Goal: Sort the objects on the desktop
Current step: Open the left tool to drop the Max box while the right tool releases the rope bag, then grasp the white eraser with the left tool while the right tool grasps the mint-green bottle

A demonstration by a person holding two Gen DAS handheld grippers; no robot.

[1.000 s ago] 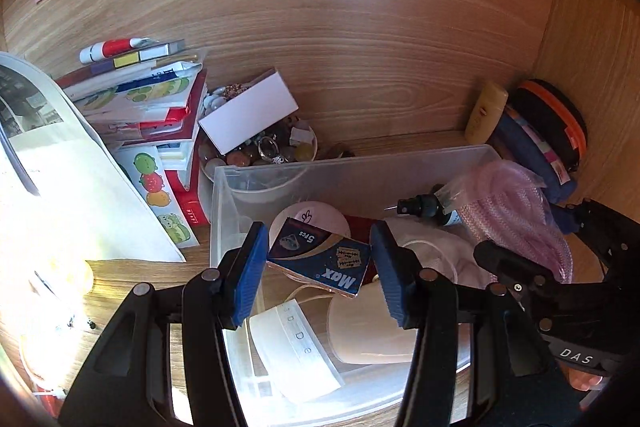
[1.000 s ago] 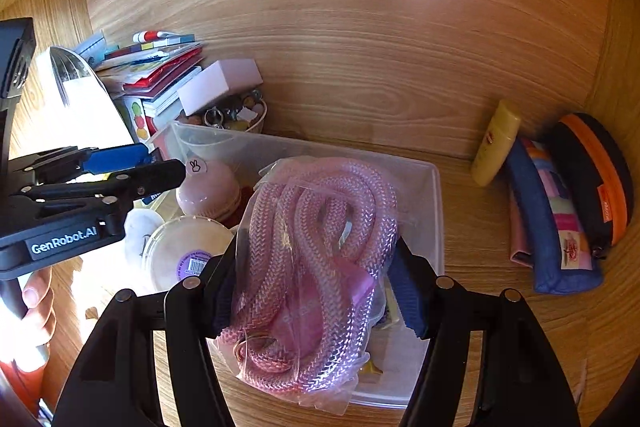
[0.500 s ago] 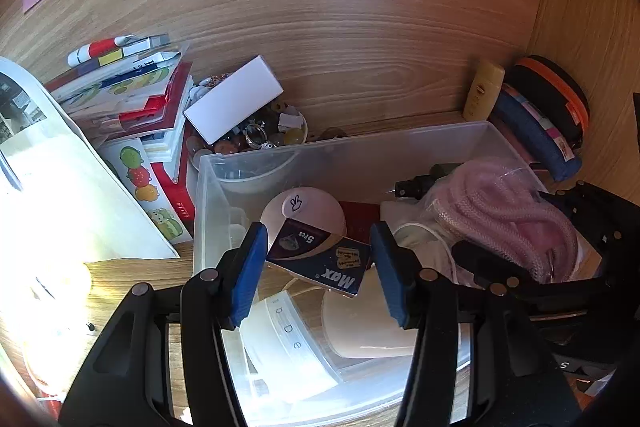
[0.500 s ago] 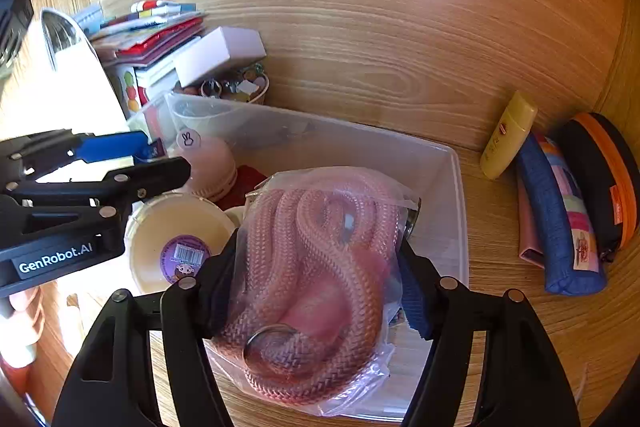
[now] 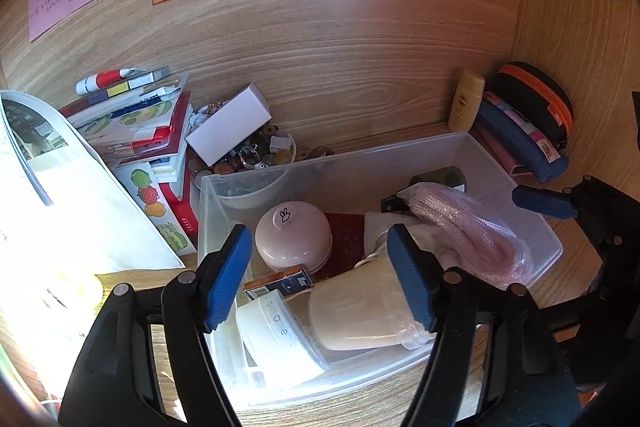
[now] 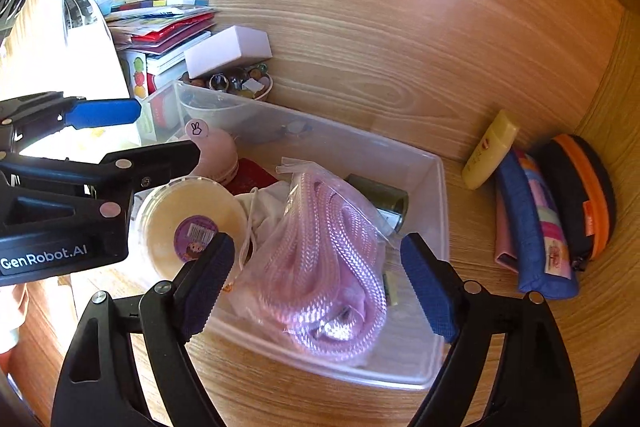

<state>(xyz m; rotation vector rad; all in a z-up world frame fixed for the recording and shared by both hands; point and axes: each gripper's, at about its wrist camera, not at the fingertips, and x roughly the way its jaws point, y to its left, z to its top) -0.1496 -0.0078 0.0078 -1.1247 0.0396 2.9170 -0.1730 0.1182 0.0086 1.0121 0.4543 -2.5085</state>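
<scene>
A clear plastic bin (image 5: 360,157) (image 6: 440,223) stands on the wooden desk below both grippers. My left gripper (image 5: 318,279) hovers over its near left part, jaws opening, nothing pressed between the pads. A small blue Max box (image 5: 280,283) lies in the bin under it, between a pink round case (image 5: 294,239) and a cream jar (image 5: 360,307). My right gripper (image 6: 318,283) is over the bin's near right part, jaws opening. The bagged pink rope (image 6: 328,259) (image 5: 468,227) lies in the bin between its pads, which stand clear of it.
Books (image 5: 136,123), a bead bowl (image 5: 248,155) and a white box (image 5: 228,123) crowd the back left. A yellow tube (image 6: 490,151), a blue pencil case (image 6: 532,223) and a black-orange case (image 6: 580,195) lie at the right wall. White paper (image 5: 60,207) sits left.
Both grippers' jaws have widened. The Max box has dropped out of the left jaws into the bin. The pink rope bag has left the right pads and settled in the bin.
</scene>
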